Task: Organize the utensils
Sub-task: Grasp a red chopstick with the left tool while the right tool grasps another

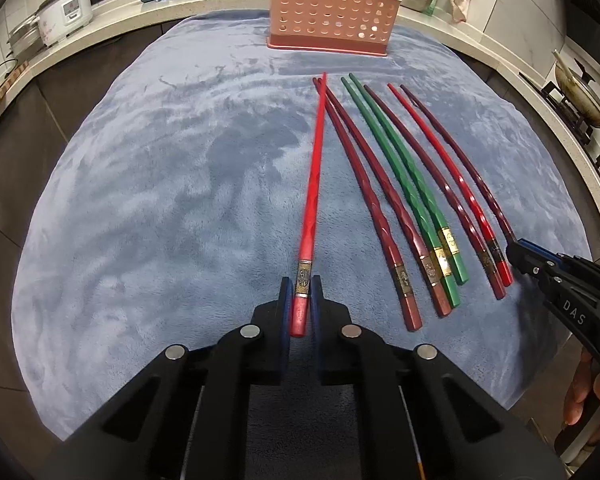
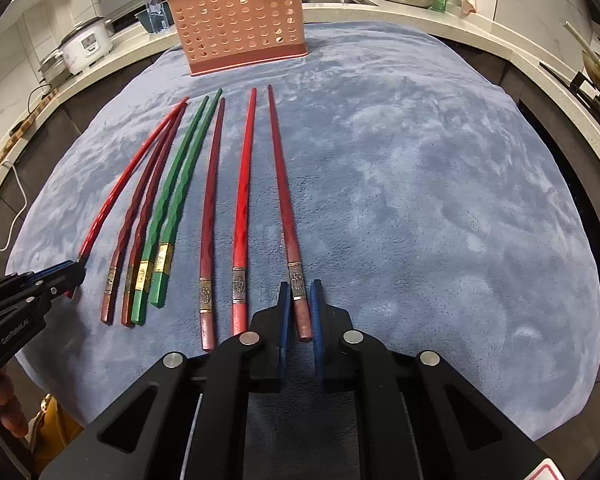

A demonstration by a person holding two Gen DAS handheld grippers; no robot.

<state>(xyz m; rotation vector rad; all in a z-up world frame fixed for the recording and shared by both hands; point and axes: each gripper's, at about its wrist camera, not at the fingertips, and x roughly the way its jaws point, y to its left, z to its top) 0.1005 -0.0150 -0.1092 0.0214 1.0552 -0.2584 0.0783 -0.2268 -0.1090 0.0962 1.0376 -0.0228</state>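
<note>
The right gripper (image 1: 518,256) reads "DAS"; lettering on the left gripper (image 2: 74,276) is too blurred to read. Eight chopsticks lie on the blue cloth (image 1: 160,200) before the pink holder (image 1: 332,8): two green chopsticks (image 2: 172,208) and six in reds and maroons. Each gripper is narrowly open, the left straddling a red chopstick (image 1: 314,184), the right a dark red chopstick (image 2: 286,216); a firm grip I cannot confirm.

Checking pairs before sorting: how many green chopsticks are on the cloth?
2. One green chopstick lies beside the other green chopstick, touching, mid-row between dark red ones. None appears hidden.
</note>
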